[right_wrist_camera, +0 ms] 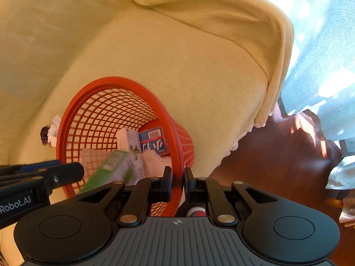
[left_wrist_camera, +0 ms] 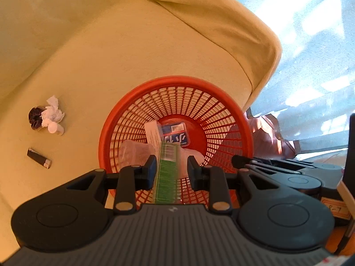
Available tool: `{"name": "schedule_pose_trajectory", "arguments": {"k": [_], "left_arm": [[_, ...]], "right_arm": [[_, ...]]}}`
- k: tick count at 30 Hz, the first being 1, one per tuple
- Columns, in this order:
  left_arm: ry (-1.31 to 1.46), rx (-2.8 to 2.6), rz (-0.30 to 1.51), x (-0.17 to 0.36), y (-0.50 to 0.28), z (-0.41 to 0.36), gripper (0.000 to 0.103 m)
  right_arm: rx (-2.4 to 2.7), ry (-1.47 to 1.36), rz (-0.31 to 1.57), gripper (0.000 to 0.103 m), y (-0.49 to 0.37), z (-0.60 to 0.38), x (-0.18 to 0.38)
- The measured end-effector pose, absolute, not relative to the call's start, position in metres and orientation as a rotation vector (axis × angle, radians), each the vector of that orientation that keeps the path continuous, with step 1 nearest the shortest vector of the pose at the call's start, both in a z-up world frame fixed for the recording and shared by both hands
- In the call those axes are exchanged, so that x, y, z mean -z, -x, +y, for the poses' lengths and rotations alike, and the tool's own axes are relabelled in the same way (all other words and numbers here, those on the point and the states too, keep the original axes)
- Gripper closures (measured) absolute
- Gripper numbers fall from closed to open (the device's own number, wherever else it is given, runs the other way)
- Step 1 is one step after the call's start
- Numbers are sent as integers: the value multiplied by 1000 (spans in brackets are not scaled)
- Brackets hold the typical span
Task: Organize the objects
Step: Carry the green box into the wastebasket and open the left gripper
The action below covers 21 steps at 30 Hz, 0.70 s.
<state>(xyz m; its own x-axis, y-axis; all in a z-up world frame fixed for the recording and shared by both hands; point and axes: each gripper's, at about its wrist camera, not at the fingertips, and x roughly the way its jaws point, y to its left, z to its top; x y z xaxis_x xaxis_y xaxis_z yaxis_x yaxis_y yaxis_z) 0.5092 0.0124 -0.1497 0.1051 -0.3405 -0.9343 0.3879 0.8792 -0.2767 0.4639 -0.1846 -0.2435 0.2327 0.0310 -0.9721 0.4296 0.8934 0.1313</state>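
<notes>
Glossy red plastic lattice basket (left_wrist_camera: 124,113) sits on matt, soft yellow cloth cover (left_wrist_camera: 137,51).

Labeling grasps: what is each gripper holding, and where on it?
Right gripper pinches the orange basket by its rim. Left gripper is open; the blurred green box sits between its fingers, apparently released.

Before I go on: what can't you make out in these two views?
- Green box: blurred in both views, label unreadable.
- Whether the left gripper's jaws touch it: unclear.
- Basket bottom: partly hidden by boxes, left view.
- Lighter: outside the right view.
- Red-and-white thing under right gripper: mostly covered.
</notes>
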Motion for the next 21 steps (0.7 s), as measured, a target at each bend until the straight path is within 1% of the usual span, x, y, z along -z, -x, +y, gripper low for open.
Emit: {"name": "schedule_pose_trajectory", "arguments": {"k": [5, 9, 15, 21], "left_arm": [[-36, 527, 1350, 147, -512, 19, 78], [-44, 488, 1326, 144, -514, 39, 75], [-48, 376, 1317, 149, -517, 93, 75], [-7, 213, 1324, 166, -520, 162, 73]], "right_arm": [[282, -404, 1314, 96, -466, -184, 241], [284, -407, 1310, 96, -467, -183, 240], [296, -405, 1310, 96, -471, -185, 241], [319, -407, 1317, 96, -472, -186, 242]]}}
